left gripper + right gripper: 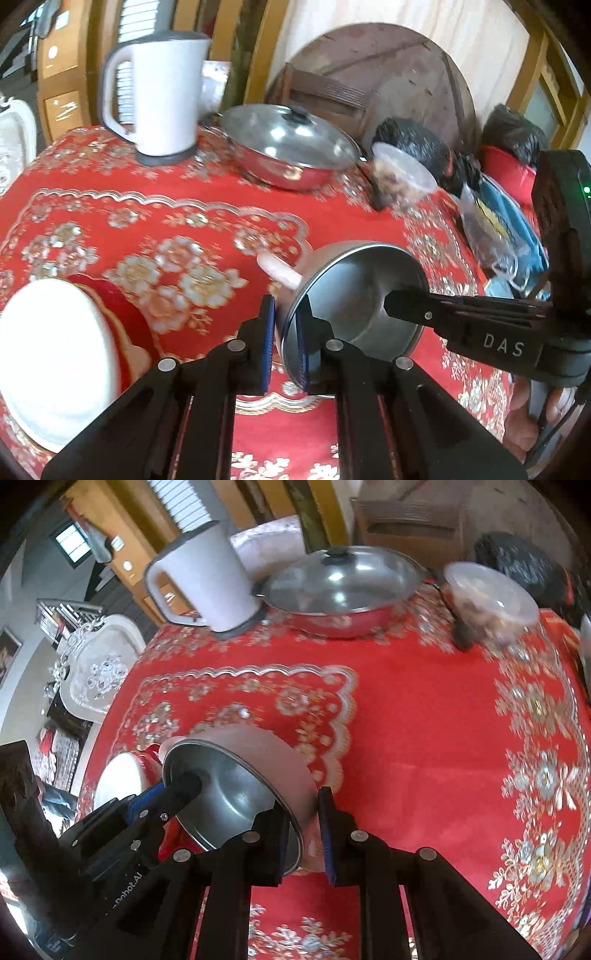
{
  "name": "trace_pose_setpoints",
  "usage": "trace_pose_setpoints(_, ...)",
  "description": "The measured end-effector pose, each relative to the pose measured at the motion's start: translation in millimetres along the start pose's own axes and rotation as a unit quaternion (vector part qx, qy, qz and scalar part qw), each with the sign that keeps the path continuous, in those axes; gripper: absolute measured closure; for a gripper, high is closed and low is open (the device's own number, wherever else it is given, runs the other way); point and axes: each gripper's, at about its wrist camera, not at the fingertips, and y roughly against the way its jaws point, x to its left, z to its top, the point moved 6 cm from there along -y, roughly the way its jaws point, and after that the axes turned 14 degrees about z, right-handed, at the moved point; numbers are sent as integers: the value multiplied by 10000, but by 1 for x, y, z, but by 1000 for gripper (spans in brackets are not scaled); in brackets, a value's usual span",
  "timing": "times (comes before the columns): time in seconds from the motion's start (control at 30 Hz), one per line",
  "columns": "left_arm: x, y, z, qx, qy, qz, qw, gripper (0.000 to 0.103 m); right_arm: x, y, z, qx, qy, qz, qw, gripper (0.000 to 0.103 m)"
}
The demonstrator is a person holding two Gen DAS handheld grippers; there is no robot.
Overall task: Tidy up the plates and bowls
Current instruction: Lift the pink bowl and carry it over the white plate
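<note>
Both grippers pinch 1 tilted steel bowl (pixel 354 295) — left gripper (pixel 286 347) on its 8 o'clock rim, right gripper (pixel 304 834) at 4 o'clock, jaws nearly closed.

Daylit room behind a red floral counter

Ahead of the gripper we see a counter (pixel 155 206) under red flowered cloth; beyond it a round wooden board (pixel 388 77) leans on the pale wall, yellow-brown wooden cabinets (pixel 62 74) stand far left, and an ornate white chair (pixel 99 668) sits beside a small bright window (pixel 72 542).
</note>
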Motion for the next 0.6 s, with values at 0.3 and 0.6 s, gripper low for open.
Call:
trace_pose_setpoints(0.3,56,38,16,-333,296,123,9989,94,71,-5,16,76,562,226,9981,87)
trace_pose_setpoints(0.6,119,79,14,-730,374,619,9947,94,152,-26,8,267,1214,548,9907,87)
